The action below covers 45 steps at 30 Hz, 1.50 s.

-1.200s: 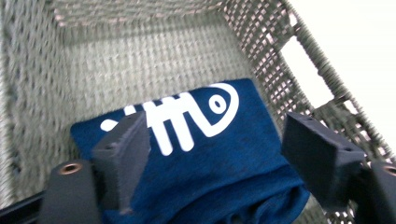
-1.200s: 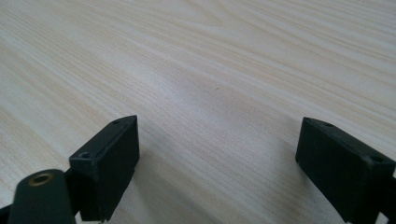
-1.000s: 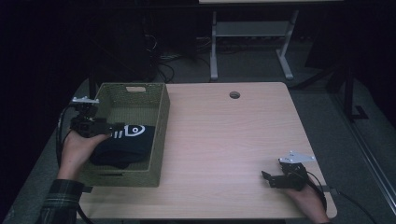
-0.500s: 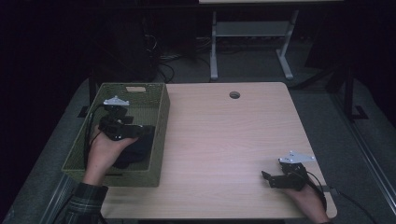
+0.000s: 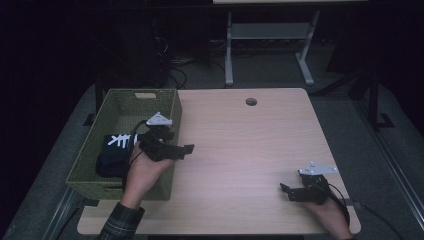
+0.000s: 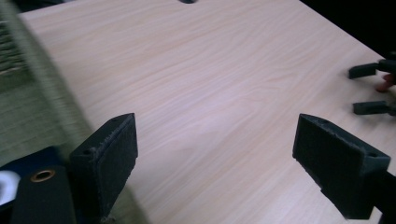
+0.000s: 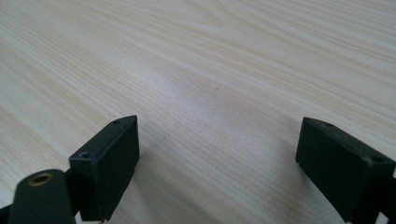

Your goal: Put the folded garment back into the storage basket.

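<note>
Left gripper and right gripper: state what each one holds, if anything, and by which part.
Nothing is held. The left gripper is open over the basket's right wall. The right gripper is open over bare table.

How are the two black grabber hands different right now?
The left gripper hangs over the green basket's right rim, above the wood; the right gripper sits low near the table's front right corner. The left reaches rightward, the right leftward. Both have open jaws holding nothing.
</note>
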### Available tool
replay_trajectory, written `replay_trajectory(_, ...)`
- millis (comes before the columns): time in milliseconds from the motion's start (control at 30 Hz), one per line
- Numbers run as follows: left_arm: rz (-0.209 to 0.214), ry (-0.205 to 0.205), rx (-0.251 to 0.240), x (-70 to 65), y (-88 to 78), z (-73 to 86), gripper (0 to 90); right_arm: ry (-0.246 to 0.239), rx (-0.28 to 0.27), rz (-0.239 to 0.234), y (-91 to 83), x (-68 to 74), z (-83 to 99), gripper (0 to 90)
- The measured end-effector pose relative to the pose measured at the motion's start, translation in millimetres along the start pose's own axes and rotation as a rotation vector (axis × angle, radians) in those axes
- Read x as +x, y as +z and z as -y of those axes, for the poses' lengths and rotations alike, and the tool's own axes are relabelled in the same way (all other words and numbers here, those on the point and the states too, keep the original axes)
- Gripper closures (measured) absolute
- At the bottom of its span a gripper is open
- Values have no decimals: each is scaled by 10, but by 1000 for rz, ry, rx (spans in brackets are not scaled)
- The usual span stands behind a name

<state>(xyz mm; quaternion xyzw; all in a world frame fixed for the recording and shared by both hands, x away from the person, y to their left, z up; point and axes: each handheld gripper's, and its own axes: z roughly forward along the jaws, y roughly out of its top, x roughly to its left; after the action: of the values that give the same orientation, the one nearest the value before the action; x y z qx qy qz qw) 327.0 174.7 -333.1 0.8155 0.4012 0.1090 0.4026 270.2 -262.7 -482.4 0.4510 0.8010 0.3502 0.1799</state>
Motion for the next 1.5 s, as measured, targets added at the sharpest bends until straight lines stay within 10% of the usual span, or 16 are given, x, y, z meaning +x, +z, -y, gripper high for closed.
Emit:
replay_trajectory(733, 96, 137, -9, -588, 762, 276, 136, -1, -1, 1, 1, 0, -1, 130)
replay_trajectory(1500, 31, 210, 80, -616, 1350, 687, 136, -6, -1, -3, 1, 0, -1, 130)
